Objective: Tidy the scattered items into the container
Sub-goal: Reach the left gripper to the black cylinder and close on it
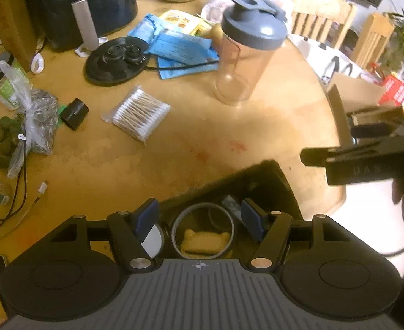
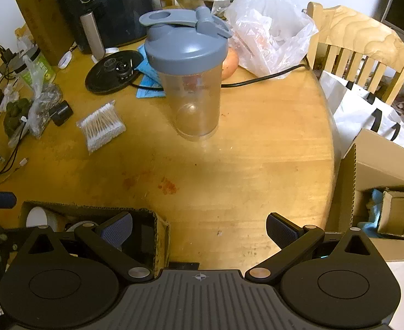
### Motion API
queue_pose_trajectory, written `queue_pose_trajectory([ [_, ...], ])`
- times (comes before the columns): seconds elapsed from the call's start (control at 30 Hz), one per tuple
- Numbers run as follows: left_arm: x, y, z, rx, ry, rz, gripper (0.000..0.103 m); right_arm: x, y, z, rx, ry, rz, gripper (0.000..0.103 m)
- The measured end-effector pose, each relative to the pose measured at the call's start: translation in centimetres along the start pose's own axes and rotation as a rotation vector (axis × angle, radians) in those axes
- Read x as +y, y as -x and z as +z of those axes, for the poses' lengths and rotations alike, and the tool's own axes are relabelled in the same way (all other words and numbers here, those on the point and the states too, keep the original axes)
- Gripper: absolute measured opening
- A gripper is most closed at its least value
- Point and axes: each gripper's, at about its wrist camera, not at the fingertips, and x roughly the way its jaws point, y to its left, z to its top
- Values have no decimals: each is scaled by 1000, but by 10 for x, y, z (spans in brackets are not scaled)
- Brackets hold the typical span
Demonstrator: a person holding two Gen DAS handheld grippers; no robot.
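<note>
Left gripper (image 1: 199,220) jaws apart, empty, above cardboard box (image 1: 279,181) (ring, bear-shaped piece inside). Right gripper (image 2: 199,231) jaws wide apart, empty. Cotton swabs (image 1: 137,114), shaker bottle (image 2: 191,82) on table (image 2: 257,165).

The table (image 2: 257,165) was smooth, faintly glossy wood. The shaker bottle (image 2: 193,99) was clear plastic with a matt lid. The box (image 2: 162,236) was rough cardboard.

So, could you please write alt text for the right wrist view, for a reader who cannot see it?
A clear shaker bottle with a grey-blue lid stands upright on a round wooden table, ahead of the right gripper, whose jaws are open and empty. A pack of cotton swabs lies to the left, and a cardboard box sits at the near edge.
</note>
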Motion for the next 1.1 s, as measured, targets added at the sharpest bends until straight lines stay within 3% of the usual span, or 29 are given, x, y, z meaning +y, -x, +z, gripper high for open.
queue_pose_trajectory([
  [0.63,29,-4,24,-31,82,45,66,2,-10,14,-4,-12,0,103],
  [0.93,99,-9,30,-115,227,134,66,20,-15,26,-2,49,8,103],
  [1.1,130,-20,36,-163,238,178,66,30,-18,31,-2,64,12,103],
])
